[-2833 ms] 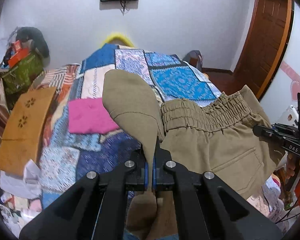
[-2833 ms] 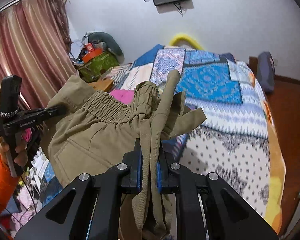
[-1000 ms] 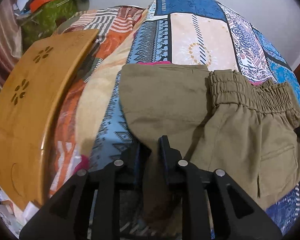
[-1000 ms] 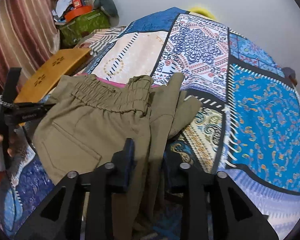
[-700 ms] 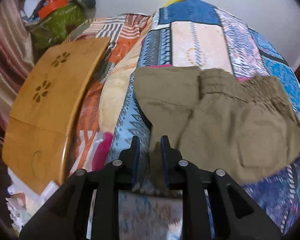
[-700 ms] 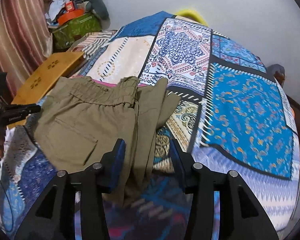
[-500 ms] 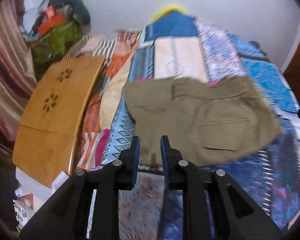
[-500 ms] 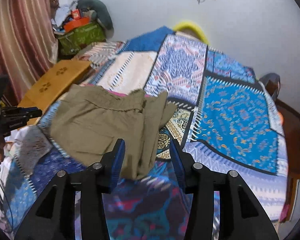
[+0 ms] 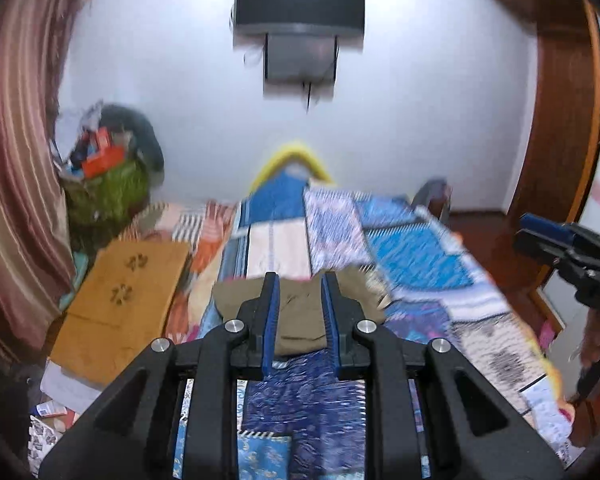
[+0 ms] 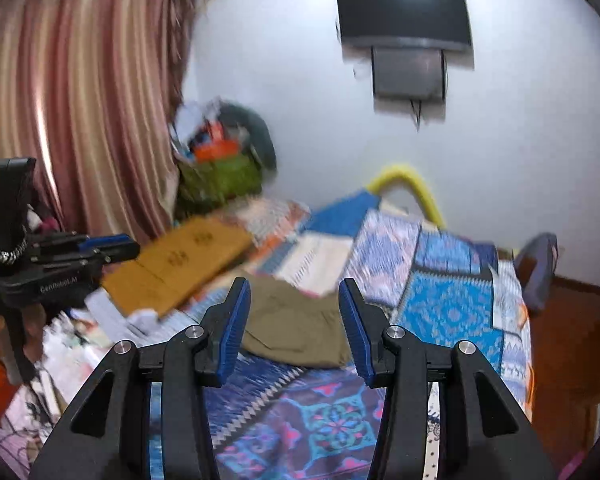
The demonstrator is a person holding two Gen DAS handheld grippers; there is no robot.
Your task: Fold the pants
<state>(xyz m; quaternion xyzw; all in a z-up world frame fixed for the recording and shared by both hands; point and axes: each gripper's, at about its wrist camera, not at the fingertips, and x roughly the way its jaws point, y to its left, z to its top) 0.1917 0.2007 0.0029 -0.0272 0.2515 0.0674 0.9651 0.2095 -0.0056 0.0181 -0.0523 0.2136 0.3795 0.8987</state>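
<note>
You have a patchwork bedspread [image 9: 412, 248] covering the bed, a wooden board [image 9: 120, 304] lying at its left edge, and a striped curtain [image 10: 80, 100] beyond that. A dark screen [image 10: 404, 12] hangs on the white wall, above a green bag [image 10: 220, 180] heaped with clutter in the corner.

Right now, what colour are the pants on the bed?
Olive khaki, plain; the pants show best in the right wrist view.

Pants [image 10: 296, 328]: matt olive woven cloth. Patchwork bedspread [image 10: 452, 312]: printed cloth, matt. Lap desk [image 9: 120, 304]: smooth wood. Gripper fingers [image 10: 232, 324]: matt black plastic, ribbed blue pads, metal screws. Curtain [image 10: 80, 100]: striped cloth, slight sheen.
</note>
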